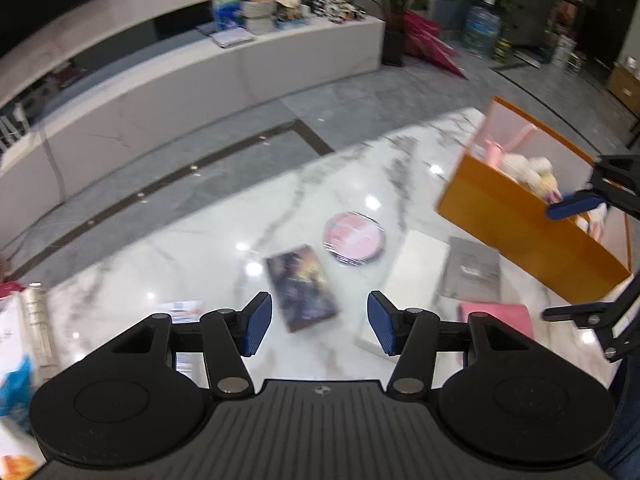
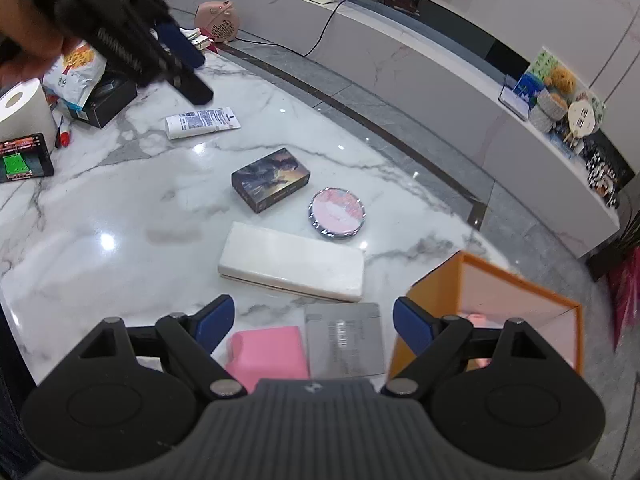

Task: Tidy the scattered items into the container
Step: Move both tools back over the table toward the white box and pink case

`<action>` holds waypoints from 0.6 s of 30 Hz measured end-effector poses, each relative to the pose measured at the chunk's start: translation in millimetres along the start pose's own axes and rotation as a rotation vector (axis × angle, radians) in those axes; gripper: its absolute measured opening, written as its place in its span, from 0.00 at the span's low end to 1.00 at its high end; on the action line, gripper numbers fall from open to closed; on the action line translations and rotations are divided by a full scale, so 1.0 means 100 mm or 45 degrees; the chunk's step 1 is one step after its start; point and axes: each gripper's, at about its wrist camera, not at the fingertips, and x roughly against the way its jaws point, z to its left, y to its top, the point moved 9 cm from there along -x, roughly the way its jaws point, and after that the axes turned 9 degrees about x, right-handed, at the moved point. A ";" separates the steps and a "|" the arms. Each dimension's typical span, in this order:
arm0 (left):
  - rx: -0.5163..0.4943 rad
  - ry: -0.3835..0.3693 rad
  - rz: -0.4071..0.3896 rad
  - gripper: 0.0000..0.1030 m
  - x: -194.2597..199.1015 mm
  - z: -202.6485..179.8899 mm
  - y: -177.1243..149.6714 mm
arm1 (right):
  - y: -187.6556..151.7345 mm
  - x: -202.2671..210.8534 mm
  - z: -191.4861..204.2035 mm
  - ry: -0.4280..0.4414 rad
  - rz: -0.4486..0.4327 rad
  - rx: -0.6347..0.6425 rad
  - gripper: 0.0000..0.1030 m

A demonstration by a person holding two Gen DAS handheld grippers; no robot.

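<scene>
From the left wrist camera, the left gripper (image 1: 320, 326) hangs released and empty above the white marble table (image 1: 160, 264), its blue pads spread wide. Just ahead of it lies the dark rectangular picture-printed box (image 1: 301, 286), with the round pink-lidded tin (image 1: 354, 239) beyond it towards the far edge. To the right lie the long white rectangular case (image 1: 416, 276), the flat grey booklet (image 1: 472, 270) and the pink soft block (image 1: 498, 318). The orange open-topped cardboard container (image 1: 532, 236) stands near the table's right edge with a plush toy already inside; the view is blurred, so finer detail is unclear.

From the right wrist camera, the right gripper (image 2: 314, 326) is also released and holds nothing, poised over the pink block (image 2: 266, 354) and grey booklet (image 2: 345, 340) at the near edge, the container (image 2: 516, 312) just to its right. The dark box (image 2: 271, 179) sits mid-table.

The likely step is taking the next loose item. For the left side, the dark box seems best: descend squarely, straddle its narrow width, close firmly before lifting. Keep both grippers apart over the container.
</scene>
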 end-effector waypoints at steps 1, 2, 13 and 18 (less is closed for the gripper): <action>-0.011 -0.020 0.010 0.60 -0.07 -0.05 -0.04 | -0.05 -0.06 0.02 0.016 0.009 -0.009 0.85; -0.022 -0.038 0.021 0.60 -0.14 -0.11 -0.08 | -0.09 -0.12 0.04 0.027 0.017 -0.014 0.85; -0.081 -0.107 0.101 0.61 -0.70 -0.45 -0.24 | -0.61 -0.54 0.29 0.093 0.078 -0.001 0.85; -0.085 -0.132 0.115 0.62 -0.87 -0.53 -0.21 | -0.69 -0.61 0.31 0.105 0.074 0.006 0.85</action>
